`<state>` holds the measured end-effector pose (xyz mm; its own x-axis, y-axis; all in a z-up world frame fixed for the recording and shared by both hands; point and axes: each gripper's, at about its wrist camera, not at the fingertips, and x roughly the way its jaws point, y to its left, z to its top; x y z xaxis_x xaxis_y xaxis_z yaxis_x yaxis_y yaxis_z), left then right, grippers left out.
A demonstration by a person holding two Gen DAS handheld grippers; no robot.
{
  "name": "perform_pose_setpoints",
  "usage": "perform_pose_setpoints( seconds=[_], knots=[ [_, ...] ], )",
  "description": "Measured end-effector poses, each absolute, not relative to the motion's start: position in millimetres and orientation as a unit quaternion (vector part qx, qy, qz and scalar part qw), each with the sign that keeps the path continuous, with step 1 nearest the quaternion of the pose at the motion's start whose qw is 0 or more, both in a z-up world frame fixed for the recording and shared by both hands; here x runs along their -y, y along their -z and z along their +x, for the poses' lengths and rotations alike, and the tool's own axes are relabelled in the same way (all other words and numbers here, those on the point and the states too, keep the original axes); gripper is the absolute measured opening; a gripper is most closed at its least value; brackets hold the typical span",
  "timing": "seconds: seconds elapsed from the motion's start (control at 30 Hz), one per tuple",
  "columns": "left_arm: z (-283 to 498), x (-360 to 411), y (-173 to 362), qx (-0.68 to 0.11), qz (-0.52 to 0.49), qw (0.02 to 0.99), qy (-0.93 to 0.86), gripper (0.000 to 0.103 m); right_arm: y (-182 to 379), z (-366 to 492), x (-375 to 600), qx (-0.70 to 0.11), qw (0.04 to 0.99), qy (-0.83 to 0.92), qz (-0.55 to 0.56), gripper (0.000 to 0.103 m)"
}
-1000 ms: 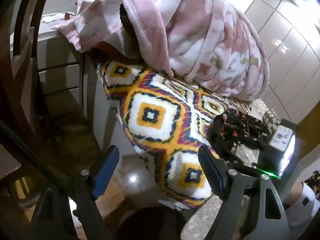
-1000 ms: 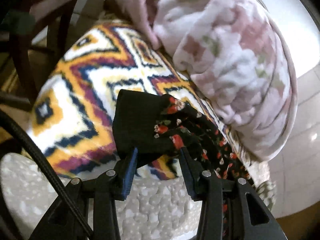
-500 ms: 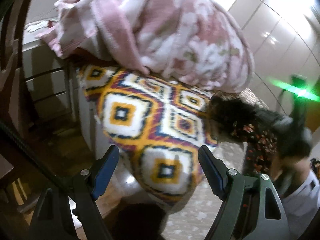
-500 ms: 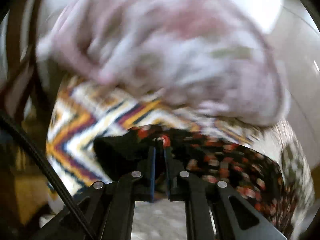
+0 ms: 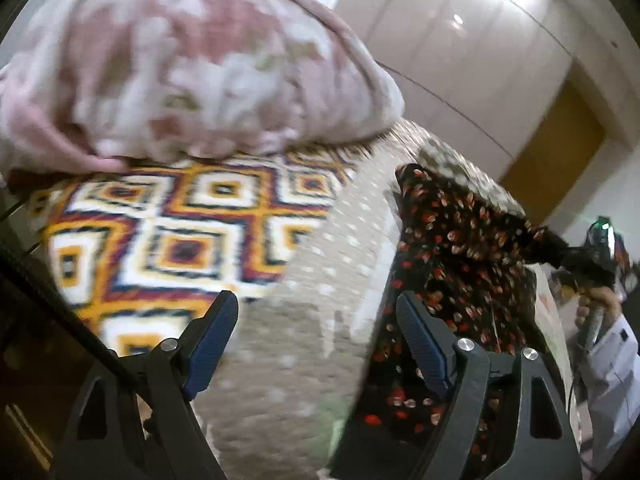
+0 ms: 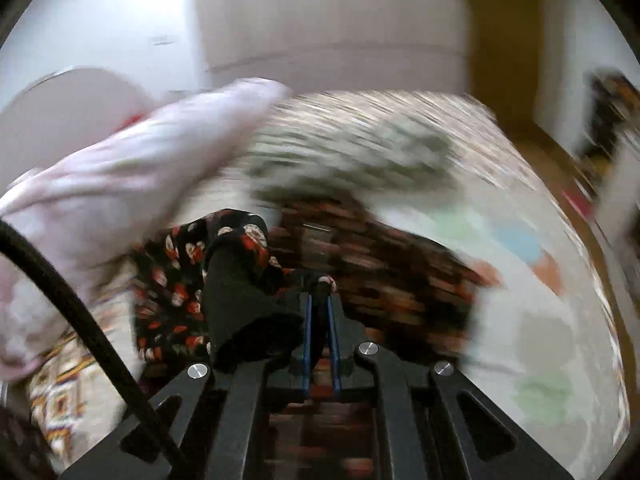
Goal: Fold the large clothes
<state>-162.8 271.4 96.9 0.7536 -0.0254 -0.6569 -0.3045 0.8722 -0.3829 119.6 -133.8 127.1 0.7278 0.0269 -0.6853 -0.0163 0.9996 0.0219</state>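
Nearest the right wrist camera, the right gripper [image 6: 319, 304] has its blue pads pressed together on a bunched fold of the black floral garment [image 6: 188, 280]; the cloth humps up to the left of the jaws and trails away over the bed behind them, heavily motion-blurred there. At the bottom of the left wrist view, the left gripper [image 5: 316, 334] stands with its jaws spread wide and nothing between them, above the beige dotted bedspread [image 5: 320, 280]. Just right of the left gripper's right finger, the garment [image 5: 452, 248] stretches in a long band from the near edge up across the bedspread, its far-right end drawn toward the right gripper [image 5: 580, 264], which shows small at the right edge, held in the person's hand [image 5: 596, 304]. To the left on the bed lies the diamond-patterned blanket [image 5: 180, 236] in orange, white and dark blue. Farther back, a pink and white fleece blanket [image 5: 180, 64] is heaped on the far edge of the patterned one. Beyond the bed stand pale glossy wardrobe doors [image 5: 480, 52] and a yellow-brown door [image 5: 556, 152].
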Motion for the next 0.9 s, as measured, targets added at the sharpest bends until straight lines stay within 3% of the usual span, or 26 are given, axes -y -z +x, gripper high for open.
perform_pose_setpoints(
  seconds=[0.17,0.27,0.37,0.4,0.67,0.87,0.9],
  knots=[
    [-125,-243,-86,-0.376,-0.222,0.898,-0.049,0.080,-67,149,206,-0.440,0.895,0.044,0.064,0.009],
    [-108,-232,-76,-0.397,-0.210,0.892,-0.041,0.080,-60,147,213,-0.430,0.900,0.067,0.039,0.010],
    [-97,-228,-66,-0.416,-0.200,0.886,-0.041,0.080,-76,140,234,-0.408,0.909,0.078,0.043,0.026],
    [-95,-227,-63,-0.420,-0.199,0.885,-0.041,0.080,-83,135,246,-0.395,0.913,0.087,0.051,0.026],
    [-78,-210,-47,-0.440,-0.193,0.877,-0.027,0.080,-112,115,234,-0.351,0.934,0.006,0.060,0.022],
    [-76,-214,-30,-0.464,-0.200,0.862,-0.030,0.080,-61,157,196,-0.422,0.903,-0.041,0.067,0.022],
    [-77,-215,-31,-0.463,-0.200,0.863,-0.031,0.080,-52,164,199,-0.432,0.898,-0.031,0.073,0.017]
  ],
)
